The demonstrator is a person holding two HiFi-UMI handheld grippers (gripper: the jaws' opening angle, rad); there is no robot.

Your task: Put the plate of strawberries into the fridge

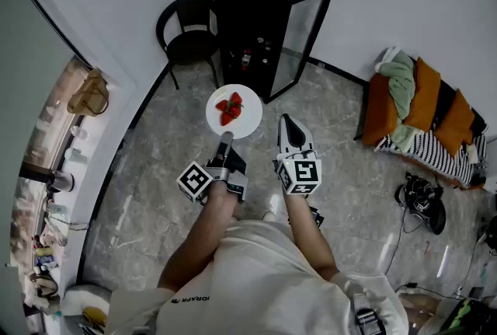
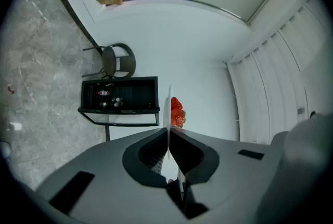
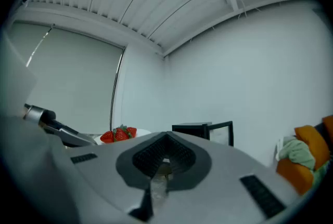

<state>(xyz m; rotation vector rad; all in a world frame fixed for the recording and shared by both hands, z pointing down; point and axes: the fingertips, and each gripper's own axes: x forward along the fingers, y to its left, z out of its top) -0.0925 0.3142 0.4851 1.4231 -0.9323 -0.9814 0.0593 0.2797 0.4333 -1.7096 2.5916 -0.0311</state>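
A white plate [image 1: 247, 117] carrying a few red strawberries [image 1: 230, 109] hangs in the air in front of the person, above the grey floor. My left gripper [image 1: 225, 139] is shut on the plate's near rim. In the left gripper view the plate [image 2: 168, 112] shows edge-on between the jaws, with the strawberries [image 2: 177, 112] beside it. The black fridge [image 1: 252, 21] stands ahead against the wall, its glass door [image 1: 307, 34] swung open to the right. My right gripper [image 1: 286, 122] is shut and empty, to the right of the plate.
A black chair [image 1: 189, 32] stands left of the fridge. A few bottles [image 1: 247, 57] sit inside the fridge. A sofa with orange cushions [image 1: 423, 108] is at the right, and a dark bag and cables [image 1: 423, 201] lie on the floor near it.
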